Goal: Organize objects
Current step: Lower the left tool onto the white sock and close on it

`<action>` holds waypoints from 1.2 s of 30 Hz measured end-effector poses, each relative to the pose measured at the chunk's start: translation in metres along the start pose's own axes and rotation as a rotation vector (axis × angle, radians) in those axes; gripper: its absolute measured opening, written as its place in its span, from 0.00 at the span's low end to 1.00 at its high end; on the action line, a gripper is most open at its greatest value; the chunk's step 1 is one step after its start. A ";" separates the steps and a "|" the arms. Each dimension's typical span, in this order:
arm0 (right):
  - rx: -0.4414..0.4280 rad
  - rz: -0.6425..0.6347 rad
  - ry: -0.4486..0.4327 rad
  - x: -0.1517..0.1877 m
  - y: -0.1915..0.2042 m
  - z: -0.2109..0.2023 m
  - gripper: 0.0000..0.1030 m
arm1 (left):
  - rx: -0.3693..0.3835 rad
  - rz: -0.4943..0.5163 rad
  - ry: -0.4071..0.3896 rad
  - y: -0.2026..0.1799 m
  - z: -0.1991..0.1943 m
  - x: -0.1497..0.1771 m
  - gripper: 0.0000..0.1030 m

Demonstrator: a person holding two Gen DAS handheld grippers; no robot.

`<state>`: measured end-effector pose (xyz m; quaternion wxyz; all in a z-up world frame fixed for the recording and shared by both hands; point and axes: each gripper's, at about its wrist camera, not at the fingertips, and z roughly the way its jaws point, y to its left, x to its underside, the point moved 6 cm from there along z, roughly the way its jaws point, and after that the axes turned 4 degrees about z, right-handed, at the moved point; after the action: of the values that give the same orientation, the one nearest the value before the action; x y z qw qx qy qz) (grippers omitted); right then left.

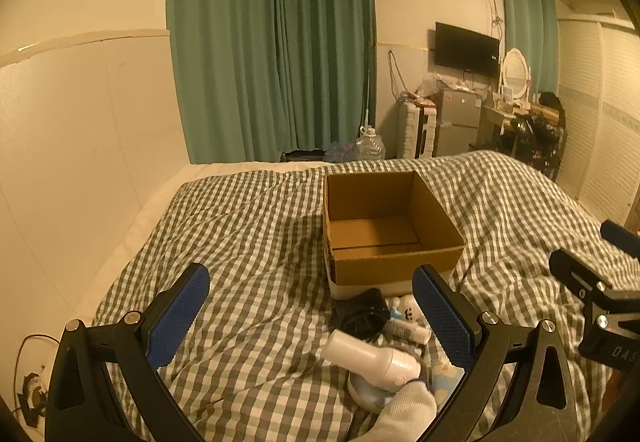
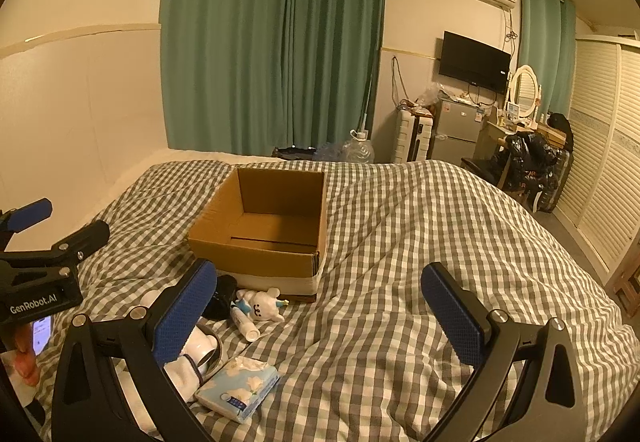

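Note:
An open, empty cardboard box (image 1: 384, 234) (image 2: 264, 226) stands on the checked bed cover. In front of it lies a small heap: a black cloth item (image 1: 362, 312) (image 2: 220, 298), a white plush toy (image 2: 260, 304) (image 1: 408, 308), a small white tube (image 2: 244, 320) (image 1: 406, 330), a white hair dryer (image 1: 372, 358) (image 2: 200, 346), a white sock (image 1: 404, 414) and a blue flowered tissue pack (image 2: 240, 388). My left gripper (image 1: 312, 322) is open and empty, above the cover just before the heap. My right gripper (image 2: 320, 318) is open and empty, to the right of the heap.
The bed's checked cover (image 2: 420, 242) fills the foreground; a wall runs along its left side. Beyond the bed are green curtains (image 2: 272, 41), a water jug (image 2: 360, 149), a suitcase, a small fridge (image 2: 456, 129) and a dressing table. Louvred doors stand at right.

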<state>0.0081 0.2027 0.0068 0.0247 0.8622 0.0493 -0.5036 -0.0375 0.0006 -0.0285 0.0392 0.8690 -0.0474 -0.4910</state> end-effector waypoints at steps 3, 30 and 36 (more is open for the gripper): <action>0.005 -0.011 0.010 0.005 0.001 -0.002 1.00 | -0.019 0.024 0.029 -0.001 0.001 0.010 1.00; -0.025 -0.004 0.160 0.061 -0.003 0.011 1.00 | 0.199 0.154 0.268 -0.063 0.015 0.114 1.00; -0.027 -0.024 0.174 0.066 0.005 0.015 1.00 | 0.266 0.191 0.314 -0.078 0.026 0.127 0.63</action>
<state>0.0275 0.2007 -0.0585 0.0260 0.9017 0.0687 -0.4261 0.0086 0.0618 -0.1590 -0.0224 0.9239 -0.1870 -0.3330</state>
